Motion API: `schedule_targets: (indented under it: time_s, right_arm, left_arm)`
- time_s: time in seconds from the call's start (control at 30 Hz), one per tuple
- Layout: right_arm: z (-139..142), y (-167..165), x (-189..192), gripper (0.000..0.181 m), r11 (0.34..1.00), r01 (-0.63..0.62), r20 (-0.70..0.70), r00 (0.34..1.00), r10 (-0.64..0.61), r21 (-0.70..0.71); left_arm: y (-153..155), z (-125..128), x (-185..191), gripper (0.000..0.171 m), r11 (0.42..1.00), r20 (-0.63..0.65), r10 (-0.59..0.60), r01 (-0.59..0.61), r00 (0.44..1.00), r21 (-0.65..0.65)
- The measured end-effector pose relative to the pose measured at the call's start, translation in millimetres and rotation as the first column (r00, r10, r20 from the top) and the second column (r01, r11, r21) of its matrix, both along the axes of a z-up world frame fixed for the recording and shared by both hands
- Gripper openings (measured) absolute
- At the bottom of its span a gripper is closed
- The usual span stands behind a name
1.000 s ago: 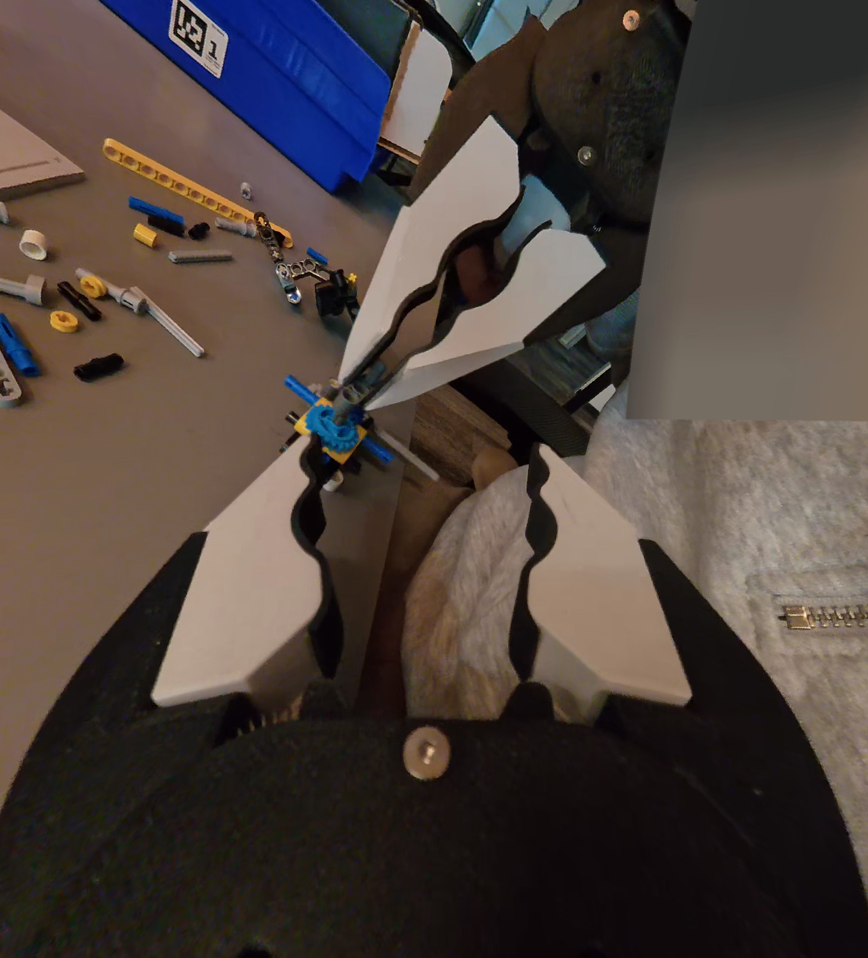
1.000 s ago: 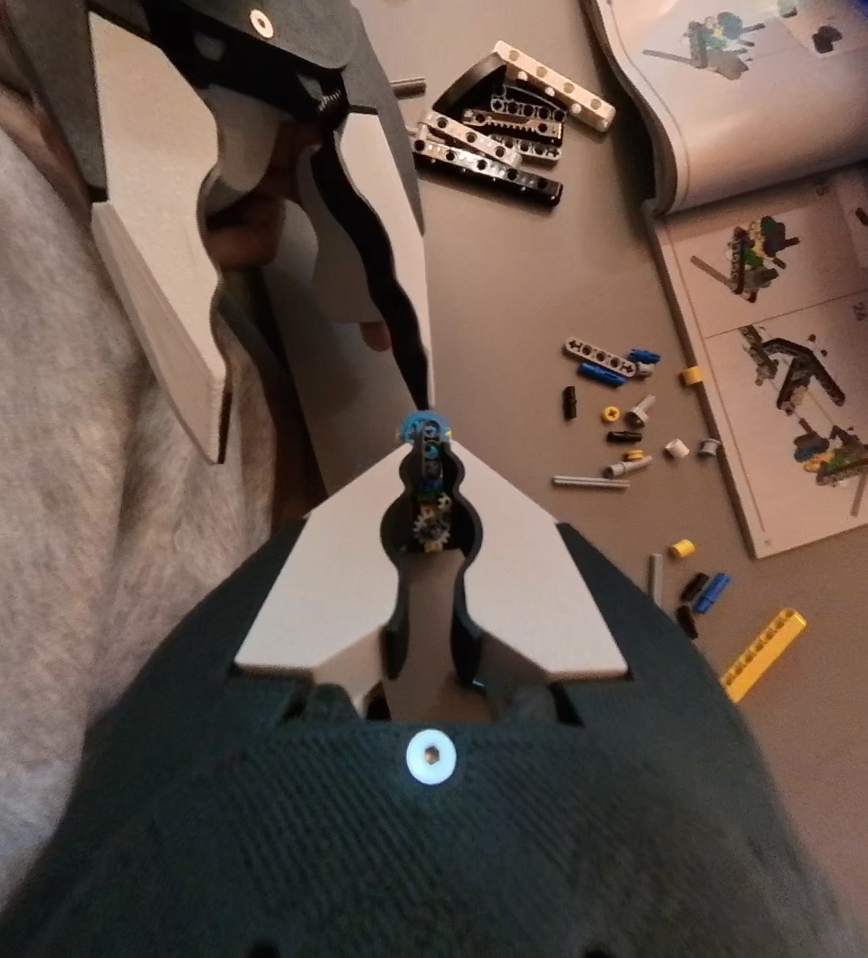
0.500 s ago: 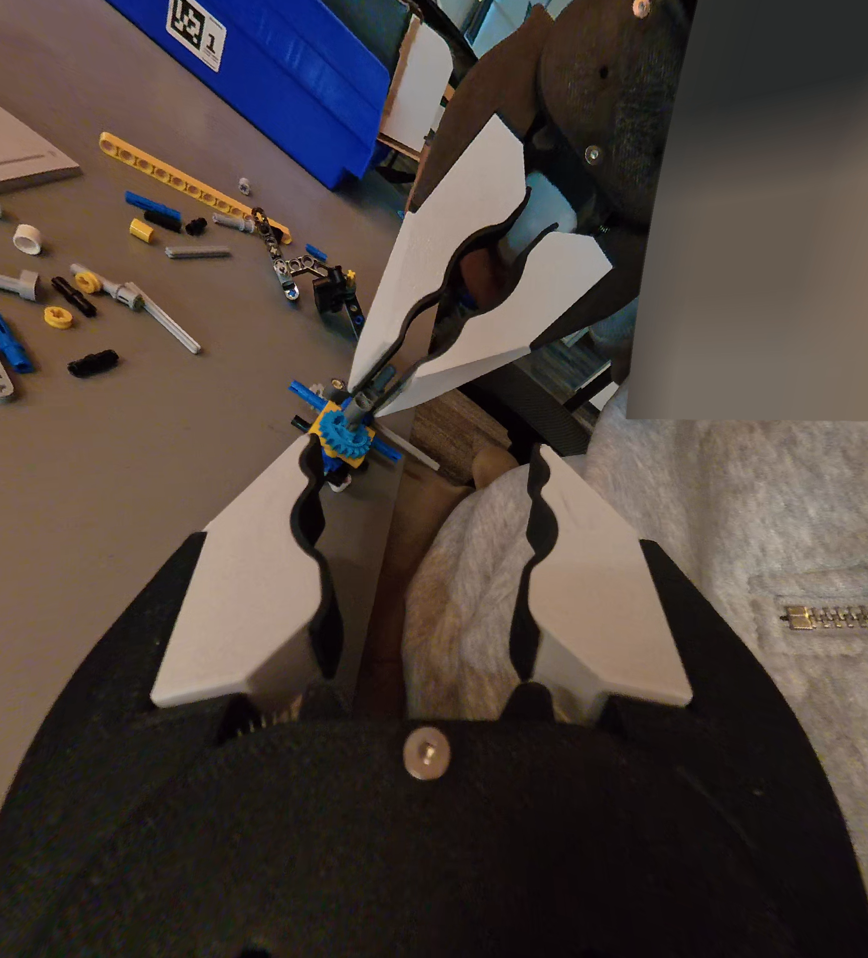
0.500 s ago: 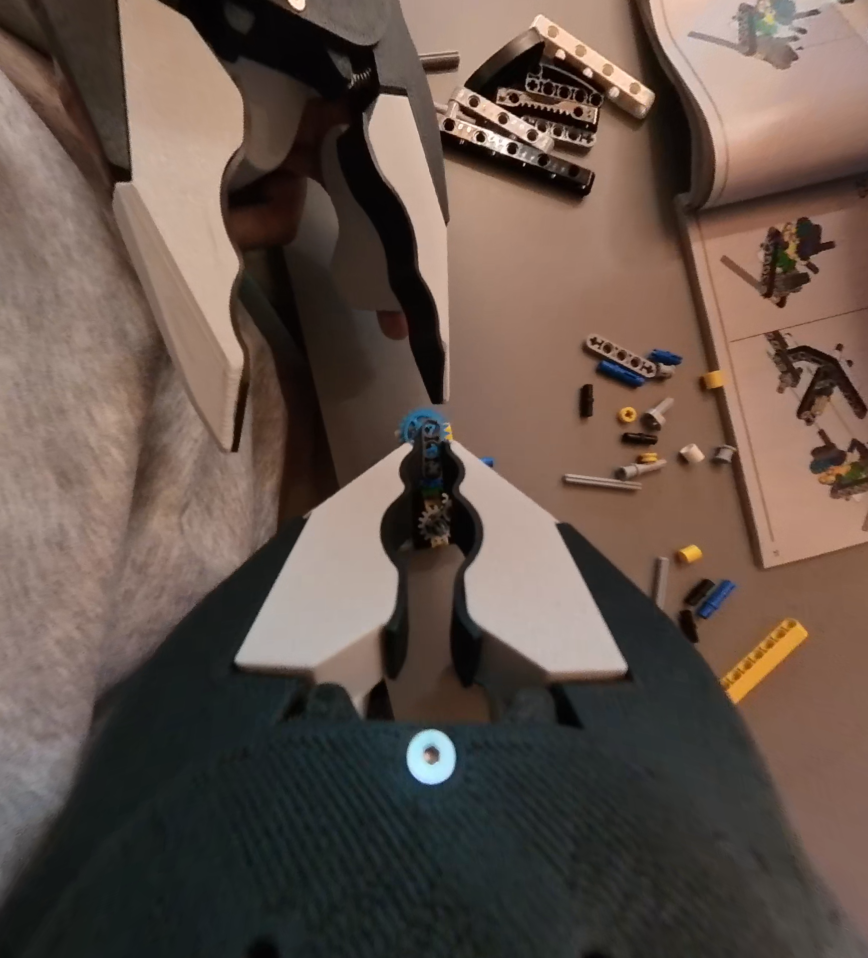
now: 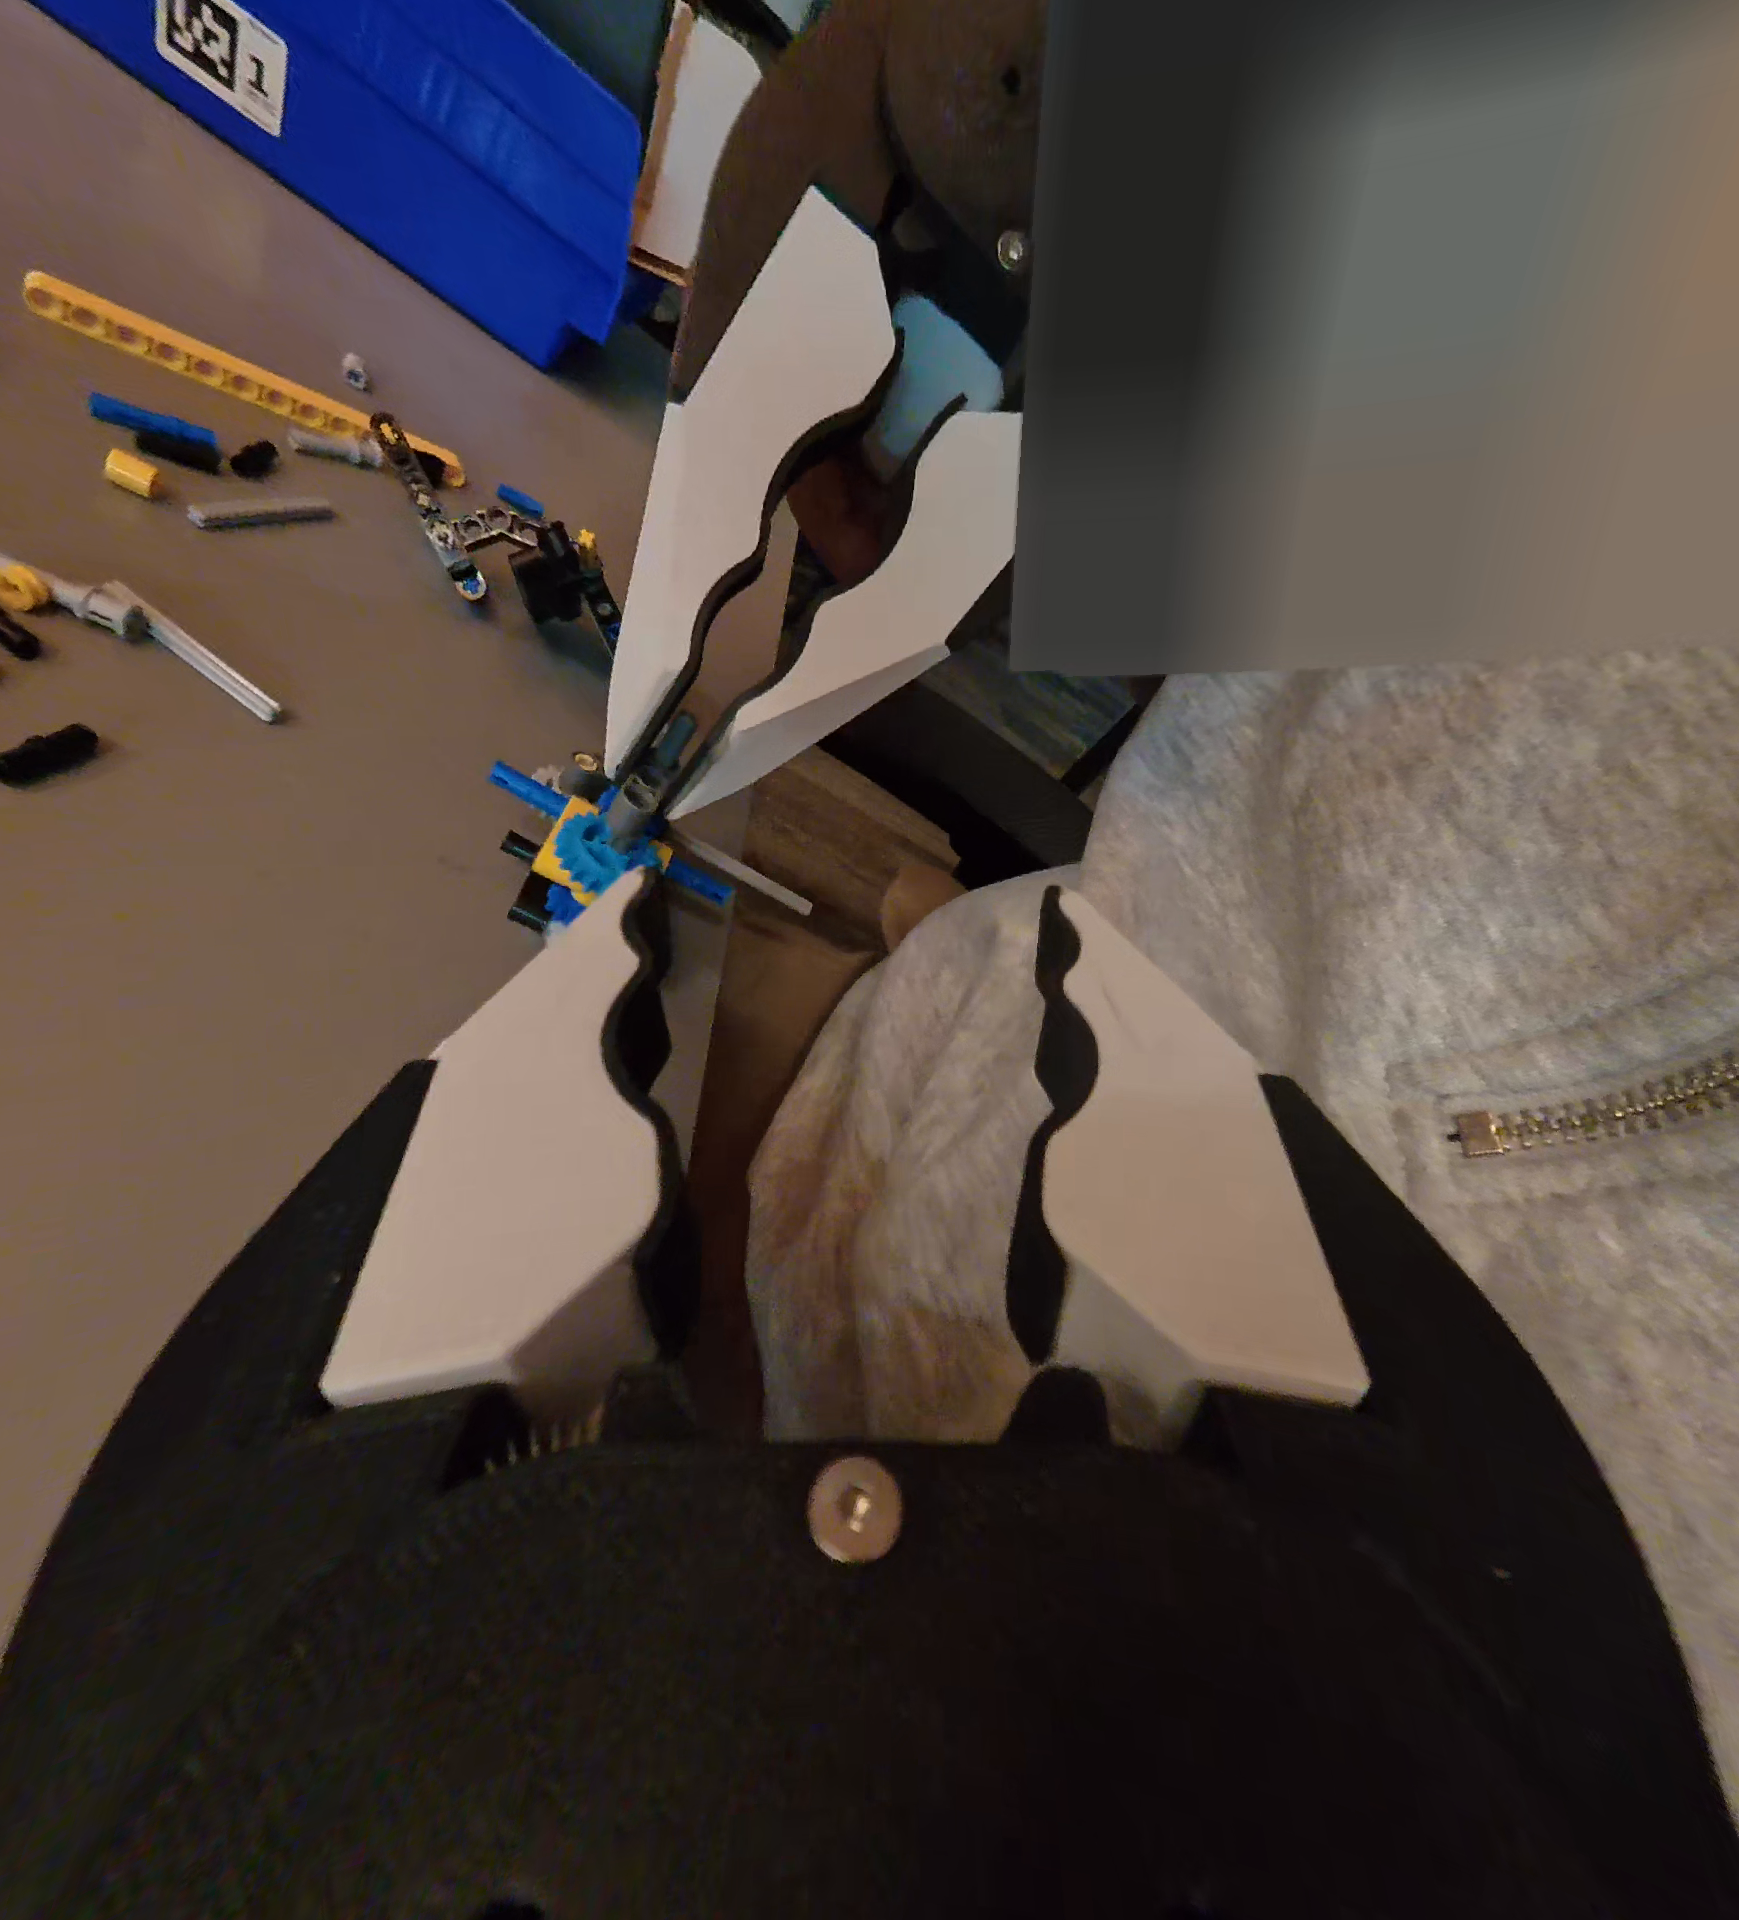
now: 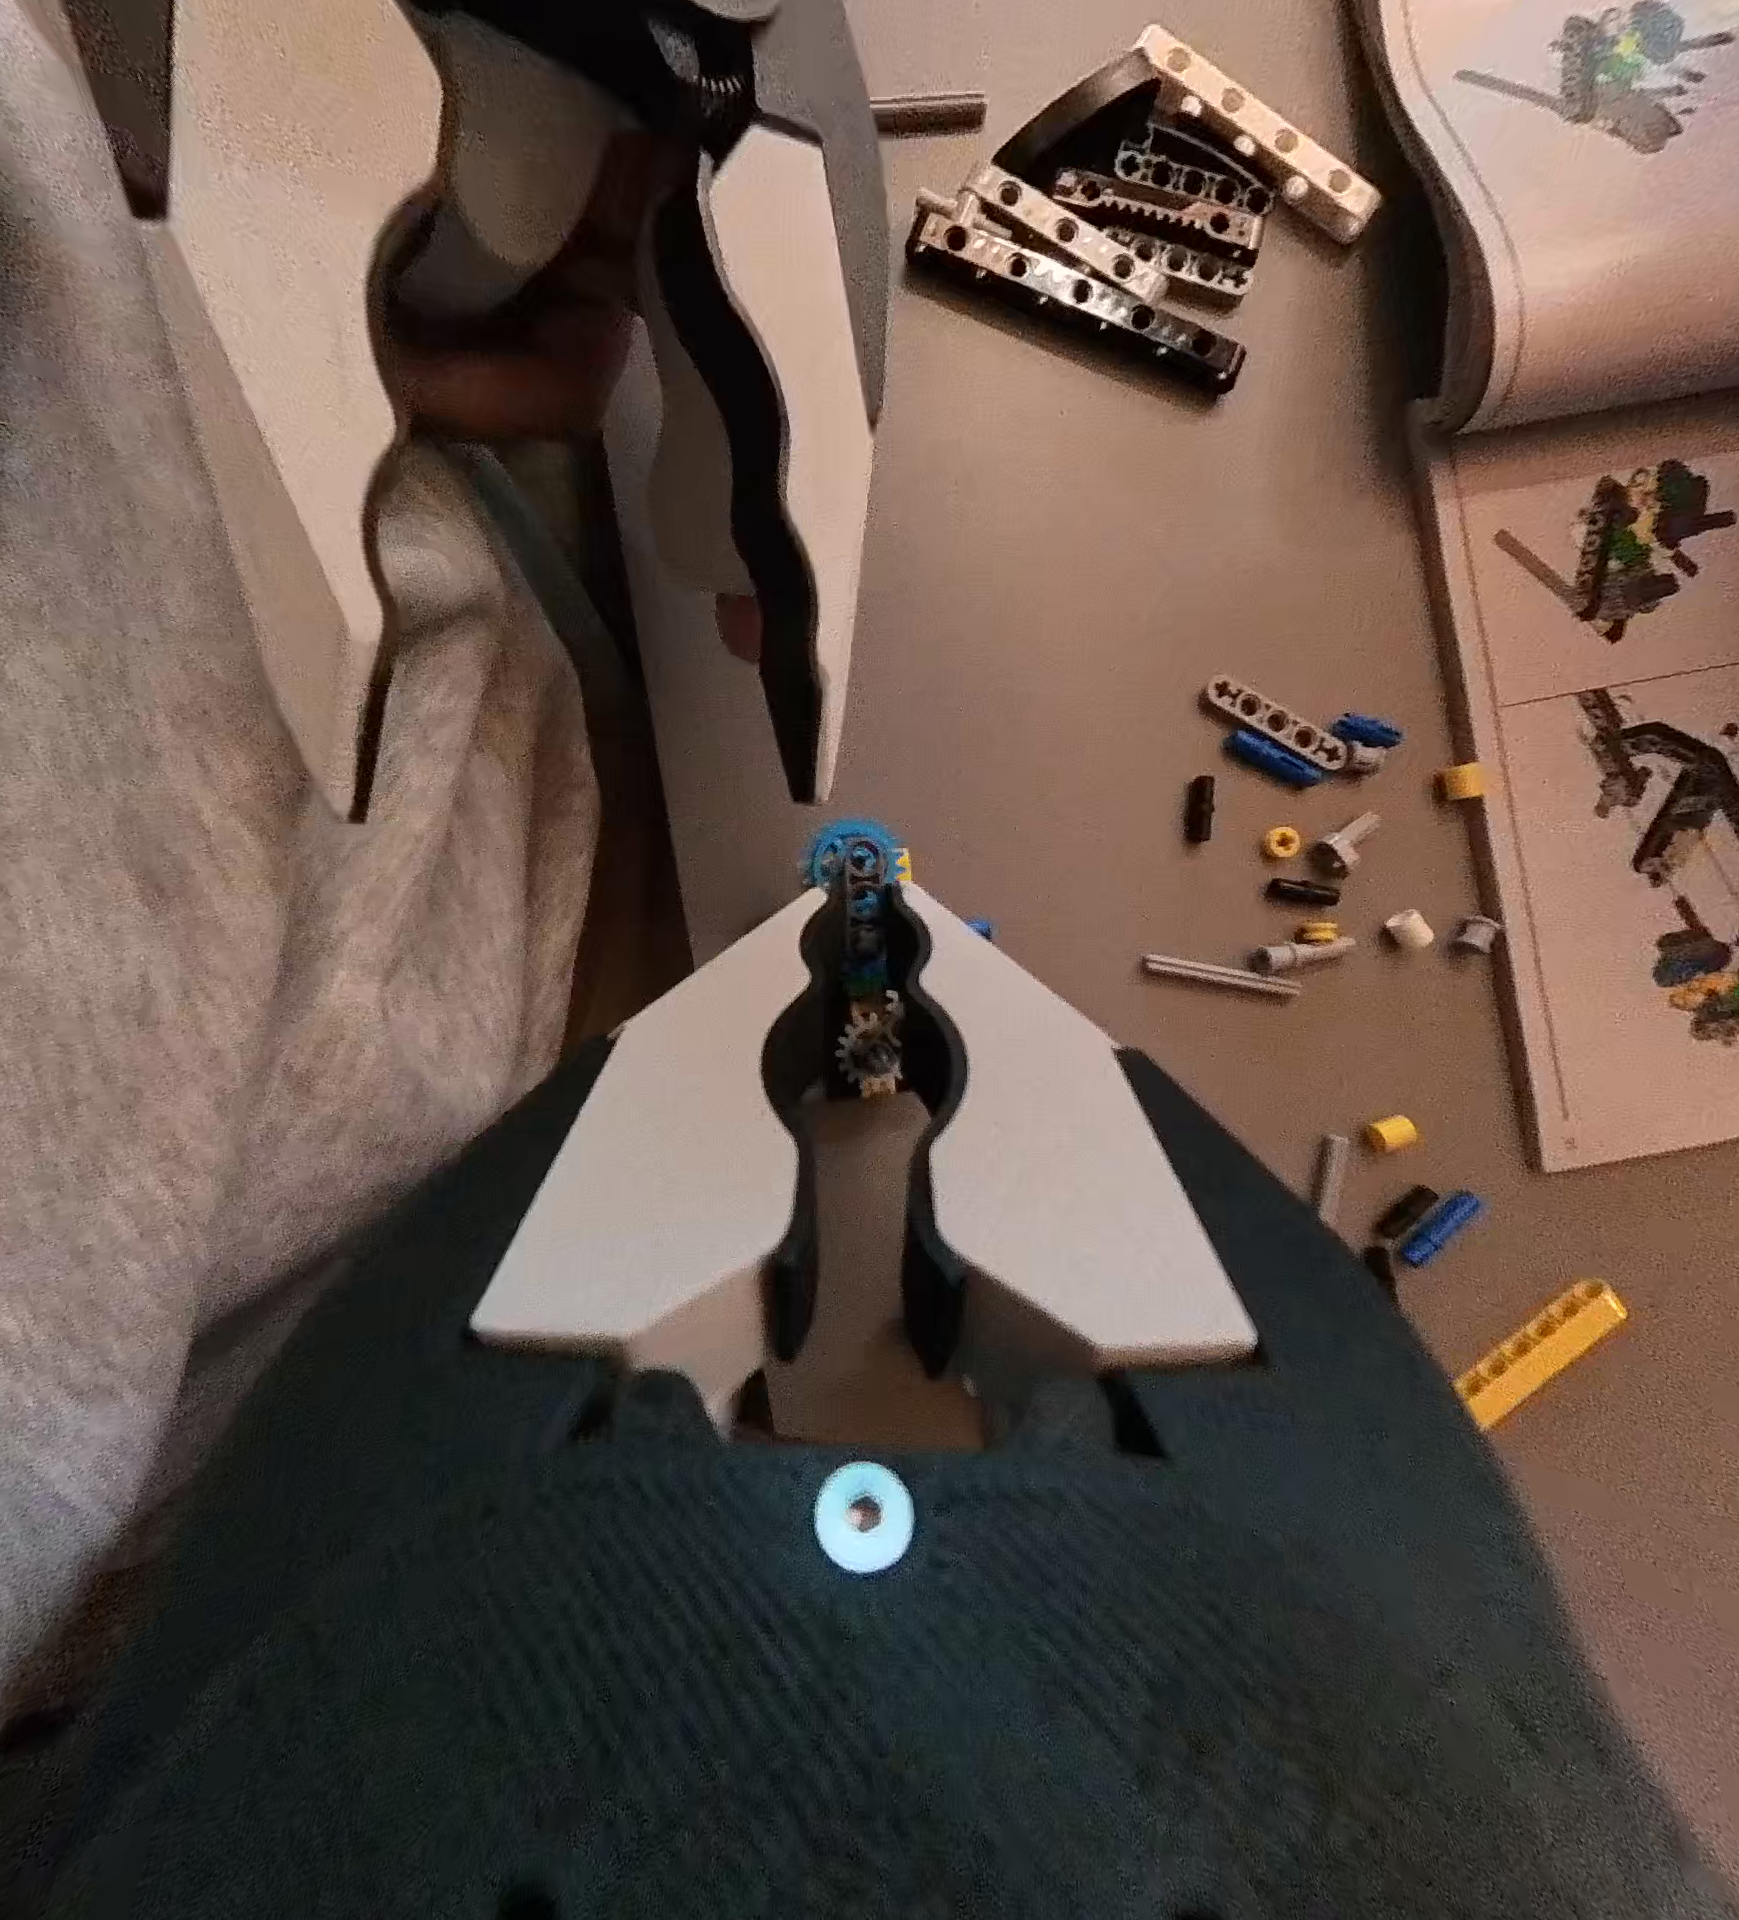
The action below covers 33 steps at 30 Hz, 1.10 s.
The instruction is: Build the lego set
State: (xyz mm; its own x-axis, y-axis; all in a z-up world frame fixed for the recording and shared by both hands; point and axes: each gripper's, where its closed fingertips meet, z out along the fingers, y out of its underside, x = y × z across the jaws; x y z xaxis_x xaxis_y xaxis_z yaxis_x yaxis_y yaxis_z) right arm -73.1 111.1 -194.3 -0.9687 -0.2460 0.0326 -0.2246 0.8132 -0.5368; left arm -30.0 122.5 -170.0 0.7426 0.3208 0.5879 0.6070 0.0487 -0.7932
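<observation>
1. While your right gripper (image 6: 860,914) stays pinched on the small gear assembly (image 5: 600,847), your left gripper (image 5: 844,904) has closed in on it over the last second, its fingers still spread wide with nothing between them.
2. That assembly, a dark liftarm carrying a blue gear (image 6: 844,857) at its far end and a grey gear further back between the right fingers, hangs just above the bench (image 5: 169,987) edge, close to your grey fleece (image 5: 1364,883).
3. Seen from the left wrist, one left fingertip (image 5: 636,894) now sits just beside the blue gear, perhaps touching it; earlier there was a clearer gap.
4. Judging by this, you are lining up to grip or brace the blue-and-yellow end, so a handover or a press-fit looks like the step in hand.
5. Loose pins, axles and a long yellow beam (image 5: 221,364) lie well beyond the assembly toward the blue bin (image 5: 408,135); the open instruction booklet (image 6: 1623,727) lies past the loose parts.
6. Watch your alignment: a skewed squeeze could twist the gear off its axle.
</observation>
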Motion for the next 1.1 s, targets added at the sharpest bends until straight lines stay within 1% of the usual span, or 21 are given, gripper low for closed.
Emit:
schedule_targets:
  time_s: [0.23, 0.67, 0.8, 0.93, 1.1]
  right_arm:
    - [-4.9, 0.9, 2.2, 0.006, 0.998, -0.047, 0.001, 0.999, 0.047, 0.037]
    - [-9.1, 0.8, 2.3, 0.006, 0.999, -0.043, 0.002, 0.999, 0.043, 0.032]
    - [-7.7, 0.8, -0.4, 0.015, 1.0, -0.025, -0.028, 0.999, 0.025, 0.011]
    - [-1.0, 3.3, -2.0, 0.02, 1.0, 0.005, -0.025, 1.0, -0.006, -0.03]
    - [9.9, 10.9, -13.2, 0.022, 0.988, 0.105, -0.02, 0.994, -0.108, -0.112]
  left_arm:
    - [3.0, -3.2, 0.8, 0.072, 1.0, 0.009, -0.006, 0.006, 1.0, -0.01]
    - [3.2, -2.9, -0.3, 0.072, 1.0, 0.015, -0.002, 0.002, 1.0, 0.001]
    - [2.7, -2.3, -0.7, 0.072, 1.0, 0.016, 0.002, -0.002, 1.0, 0.005]
    - [1.1, -1.1, -1.8, 0.072, 1.0, 0.017, 0.011, -0.011, 1.0, 0.013]
    - [-2.9, 0.1, -5.9, 0.072, 0.999, 0.009, 0.046, -0.046, 0.999, 0.015]
